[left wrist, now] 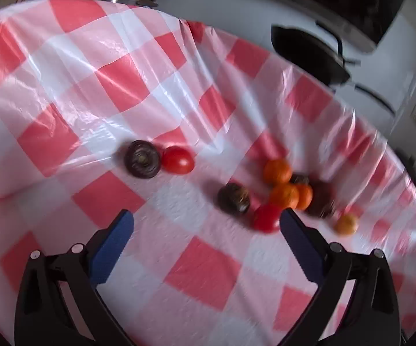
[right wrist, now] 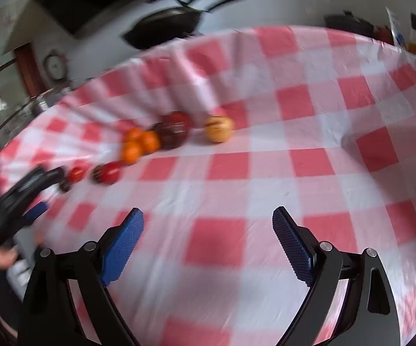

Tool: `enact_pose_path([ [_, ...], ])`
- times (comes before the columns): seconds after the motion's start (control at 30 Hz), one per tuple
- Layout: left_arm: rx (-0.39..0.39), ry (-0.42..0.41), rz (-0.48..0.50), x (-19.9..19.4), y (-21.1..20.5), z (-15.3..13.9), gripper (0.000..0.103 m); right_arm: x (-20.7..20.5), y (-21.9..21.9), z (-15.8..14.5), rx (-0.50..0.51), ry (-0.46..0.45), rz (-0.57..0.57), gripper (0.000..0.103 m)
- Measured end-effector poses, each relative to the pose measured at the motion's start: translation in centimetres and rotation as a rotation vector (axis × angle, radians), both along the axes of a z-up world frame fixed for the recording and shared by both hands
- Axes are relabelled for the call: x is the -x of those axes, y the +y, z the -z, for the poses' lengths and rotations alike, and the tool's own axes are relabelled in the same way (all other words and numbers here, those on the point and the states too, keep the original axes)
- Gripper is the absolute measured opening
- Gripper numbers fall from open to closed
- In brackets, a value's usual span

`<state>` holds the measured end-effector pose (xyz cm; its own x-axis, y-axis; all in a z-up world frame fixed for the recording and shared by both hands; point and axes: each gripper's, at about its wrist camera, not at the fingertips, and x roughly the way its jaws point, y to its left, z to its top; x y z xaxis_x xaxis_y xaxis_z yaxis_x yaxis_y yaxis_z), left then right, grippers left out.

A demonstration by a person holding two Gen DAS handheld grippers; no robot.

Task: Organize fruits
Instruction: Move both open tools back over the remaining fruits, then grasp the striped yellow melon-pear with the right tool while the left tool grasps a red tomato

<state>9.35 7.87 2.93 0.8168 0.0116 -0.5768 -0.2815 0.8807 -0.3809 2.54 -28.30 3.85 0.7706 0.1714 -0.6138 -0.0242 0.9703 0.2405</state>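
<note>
Fruits lie on a red-and-white checked tablecloth. In the left wrist view a dark purple fruit touches a red tomato. Further right are another dark fruit, a red tomato, three oranges and a yellow fruit. My left gripper is open and empty, just short of the fruits. My right gripper is open and empty over the cloth. Its view shows the oranges, a dark red fruit, a yellow fruit, red tomatoes and the left gripper at far left.
A black pan sits beyond the table's far edge; it also shows in the right wrist view. The cloth is wrinkled and raised near the far edge. Small items stand at the table's far right.
</note>
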Motion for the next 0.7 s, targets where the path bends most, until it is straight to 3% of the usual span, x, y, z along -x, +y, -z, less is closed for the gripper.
enact_pose_path([
  [0.13, 0.098, -0.052, 0.030, 0.6, 1.4, 0.4, 0.101, -4.8, -0.4, 0.6, 0.047, 0.026, 0.015, 0.088],
  [0.27, 0.191, -0.035, 0.013, 0.5, 2.6, 1.2, 0.101, -9.0, 1.4, 1.1, 0.095, 0.073, -0.010, 0.088],
  [0.47, 0.189, -0.025, 0.028, 0.7, 2.2, 1.2, 0.101, -15.6, 4.1, 1.4, 0.297, 0.117, -0.027, 0.087],
  [0.6, 0.186, -0.016, 0.030, 0.6, 2.1, 1.3, 0.101, -18.4, 3.6, 1.7, 0.261, 0.157, -0.017, 0.075],
  [0.67, 0.188, -0.005, 0.036, 0.5, 2.0, 1.4, 0.101, -19.2, 4.0, 2.1, 0.307, 0.162, -0.028, 0.073],
  [0.7, 0.191, -0.003, 0.037, 0.4, 2.0, 1.5, 0.101, -19.5, 4.3, 2.4, 0.331, 0.165, -0.038, 0.066],
])
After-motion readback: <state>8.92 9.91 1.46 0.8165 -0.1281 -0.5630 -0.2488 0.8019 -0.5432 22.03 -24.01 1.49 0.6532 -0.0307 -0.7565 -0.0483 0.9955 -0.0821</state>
